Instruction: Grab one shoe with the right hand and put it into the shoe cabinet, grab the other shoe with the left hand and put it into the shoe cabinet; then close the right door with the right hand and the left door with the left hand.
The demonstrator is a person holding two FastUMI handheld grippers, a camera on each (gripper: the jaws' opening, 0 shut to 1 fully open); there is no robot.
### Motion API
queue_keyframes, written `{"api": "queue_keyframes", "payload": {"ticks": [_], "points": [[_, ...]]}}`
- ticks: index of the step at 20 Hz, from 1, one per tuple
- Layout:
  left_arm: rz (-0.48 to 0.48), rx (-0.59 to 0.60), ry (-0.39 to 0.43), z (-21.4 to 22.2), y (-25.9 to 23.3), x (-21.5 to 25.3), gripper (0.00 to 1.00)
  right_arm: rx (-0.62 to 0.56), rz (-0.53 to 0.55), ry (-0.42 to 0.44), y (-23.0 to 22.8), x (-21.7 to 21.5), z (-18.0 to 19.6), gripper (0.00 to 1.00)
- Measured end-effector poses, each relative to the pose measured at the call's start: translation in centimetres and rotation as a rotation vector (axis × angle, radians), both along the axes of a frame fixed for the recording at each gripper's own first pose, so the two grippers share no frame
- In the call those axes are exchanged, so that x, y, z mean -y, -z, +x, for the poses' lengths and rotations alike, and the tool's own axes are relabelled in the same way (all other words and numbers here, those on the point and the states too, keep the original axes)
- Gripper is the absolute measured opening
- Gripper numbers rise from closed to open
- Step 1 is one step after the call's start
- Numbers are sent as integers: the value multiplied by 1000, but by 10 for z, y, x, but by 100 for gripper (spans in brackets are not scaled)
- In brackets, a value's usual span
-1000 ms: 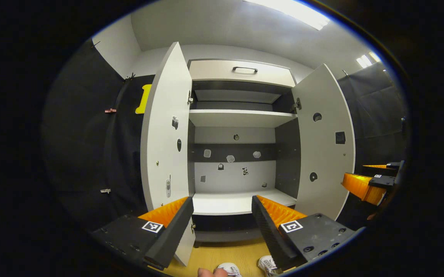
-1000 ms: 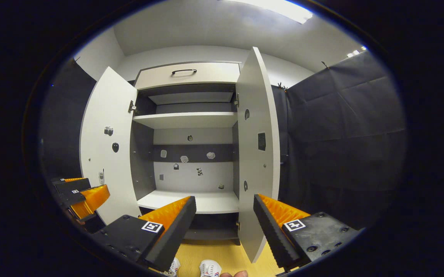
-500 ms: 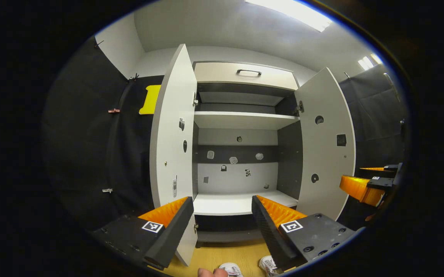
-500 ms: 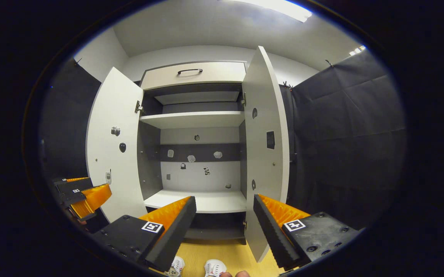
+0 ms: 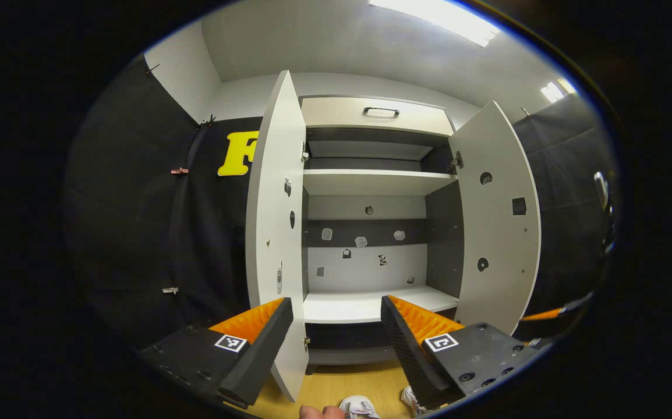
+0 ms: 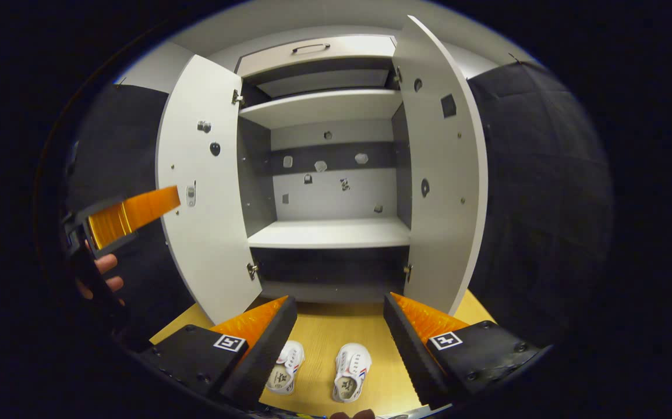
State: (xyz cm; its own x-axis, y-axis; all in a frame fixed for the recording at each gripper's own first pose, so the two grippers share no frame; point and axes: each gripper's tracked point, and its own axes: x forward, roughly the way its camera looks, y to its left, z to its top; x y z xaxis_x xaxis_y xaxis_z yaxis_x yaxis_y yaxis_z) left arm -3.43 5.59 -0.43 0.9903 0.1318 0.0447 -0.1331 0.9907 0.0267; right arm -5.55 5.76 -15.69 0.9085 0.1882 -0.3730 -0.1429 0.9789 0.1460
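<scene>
Shoes (image 6: 318,369), a white pair, lie side by side on the wooden floor (image 6: 324,326) before the cabinet (image 6: 330,233), both doors wide open. Right gripper (image 6: 339,343) hangs above them, jaws wide apart, empty. Left gripper (image 5: 336,337) faces the bare lower shelf (image 5: 365,305), jaws equally spread, holding nothing; a hand (image 6: 100,276) seems to grip it

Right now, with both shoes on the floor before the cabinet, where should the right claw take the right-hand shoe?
Probably from above, across the right-hand shoe at its collar. It stands upright, opening up and toe toward the cabinet, apart from the other shoe. The open right claw hangs almost over it.
</scene>
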Motion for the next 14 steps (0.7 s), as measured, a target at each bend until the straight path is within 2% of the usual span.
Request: {"api": "queue_keyframes", "payload": {"ticks": [5, 11, 14], "points": [[6, -24, -9, -12, 18, -2, 95, -266, -6, -39, 121, -13, -34, 99], [-5, -43, -27, -24, 30, -8, 95, -493, 65, -71, 227, -31, -50, 99], [-3, -55, -37, -27, 36, -13, 95, -553, 52, -60, 270, -33, -44, 88]]}}
